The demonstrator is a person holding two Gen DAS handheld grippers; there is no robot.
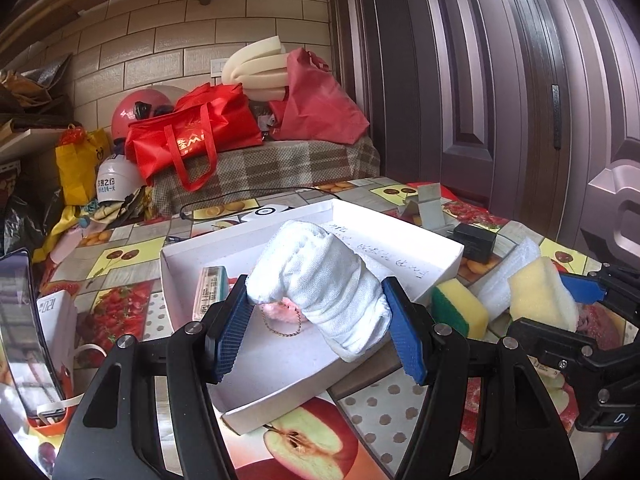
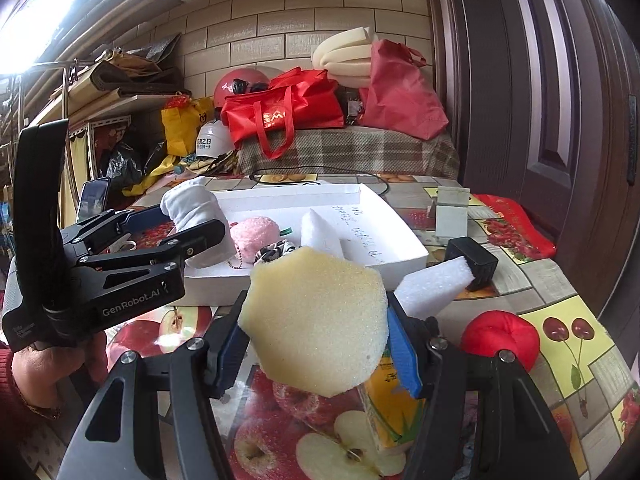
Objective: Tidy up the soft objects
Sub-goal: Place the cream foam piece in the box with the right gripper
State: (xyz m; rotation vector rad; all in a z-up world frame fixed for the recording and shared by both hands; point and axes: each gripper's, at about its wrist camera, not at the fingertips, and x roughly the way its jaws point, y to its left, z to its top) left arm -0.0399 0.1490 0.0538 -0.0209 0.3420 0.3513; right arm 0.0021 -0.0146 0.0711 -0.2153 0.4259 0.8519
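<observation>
My left gripper [image 1: 316, 320] is shut on a rolled white cloth [image 1: 320, 280] and holds it over the near part of the white box [image 1: 400, 240]. The cloth also shows in the right wrist view [image 2: 196, 216]. A pink fluffy ball [image 2: 254, 236] with a bead chain lies in the box with a patterned scrunchie [image 2: 276, 250] and a white foam wedge [image 2: 320, 232]. My right gripper [image 2: 316, 344] is shut on a pale yellow sponge [image 2: 316, 320], held above the table to the right of the box.
A green-and-yellow sponge [image 1: 460, 308], a white foam block [image 2: 434, 284], a black adapter [image 2: 476, 260], a red soft ball [image 2: 500, 340] and a yellow carton [image 2: 392, 404] lie on the fruit-print tablecloth [image 2: 560, 312]. A phone [image 1: 24, 340] stands left. Red bags [image 1: 192, 136] sit behind.
</observation>
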